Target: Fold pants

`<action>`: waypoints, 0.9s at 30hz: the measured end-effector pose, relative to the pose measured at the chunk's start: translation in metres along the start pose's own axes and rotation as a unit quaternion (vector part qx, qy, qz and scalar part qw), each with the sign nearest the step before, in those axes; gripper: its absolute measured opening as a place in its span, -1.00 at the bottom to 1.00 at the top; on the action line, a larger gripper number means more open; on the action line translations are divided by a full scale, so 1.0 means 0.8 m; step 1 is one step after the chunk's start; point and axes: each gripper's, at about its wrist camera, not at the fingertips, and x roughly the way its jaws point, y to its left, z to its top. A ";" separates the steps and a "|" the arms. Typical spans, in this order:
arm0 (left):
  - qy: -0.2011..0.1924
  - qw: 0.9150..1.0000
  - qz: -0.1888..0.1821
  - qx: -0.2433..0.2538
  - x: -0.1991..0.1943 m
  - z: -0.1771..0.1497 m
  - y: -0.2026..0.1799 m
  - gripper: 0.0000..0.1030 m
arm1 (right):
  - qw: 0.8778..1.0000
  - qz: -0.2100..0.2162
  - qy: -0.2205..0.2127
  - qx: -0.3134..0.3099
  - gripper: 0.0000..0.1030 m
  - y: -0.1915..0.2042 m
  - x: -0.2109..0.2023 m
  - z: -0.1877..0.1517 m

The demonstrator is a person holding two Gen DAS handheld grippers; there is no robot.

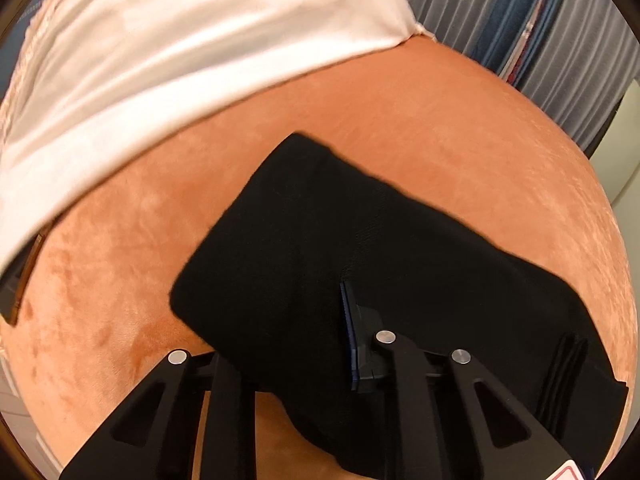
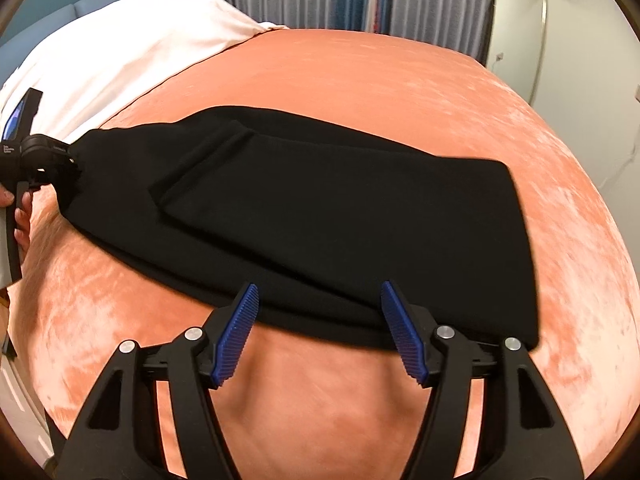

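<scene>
- My left gripper (image 2: pixel 74 168) is clamped on one end of the black pants (image 2: pixel 328 216), the fabric bunched and lifted there; my hand (image 2: pixel 20 216) holds its handle.
- My right gripper (image 2: pixel 318 330) stands apart, its blue pads (image 2: pixel 236 332) at the pants' near edge, not pressing on it.
- The pants lie folded across the orange velvet bedspread (image 2: pixel 400 80), near a white sheet (image 2: pixel 132 48).

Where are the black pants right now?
The pants lie on the orange bedspread, beside the white sheet; the left gripper pinches one end.
</scene>
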 end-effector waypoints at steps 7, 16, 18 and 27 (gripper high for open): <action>-0.077 0.994 -0.030 0.065 -0.094 -0.011 -0.093 -0.69 | 0.998 -0.012 -0.012 0.053 0.21 -0.069 -0.029 -0.021; -0.111 0.961 -0.106 0.229 -0.182 -0.112 -0.297 -0.69 | 0.991 -0.045 -0.033 0.123 0.22 -0.172 -0.074 -0.059; -0.096 0.955 -0.118 0.255 -0.180 -0.145 -0.334 -0.69 | 0.989 -0.050 -0.034 0.136 0.22 -0.192 -0.082 -0.069; -0.069 0.925 -0.076 0.365 -0.143 -0.299 -0.441 -0.66 | 0.981 -0.070 -0.024 0.182 0.22 -0.263 -0.102 -0.117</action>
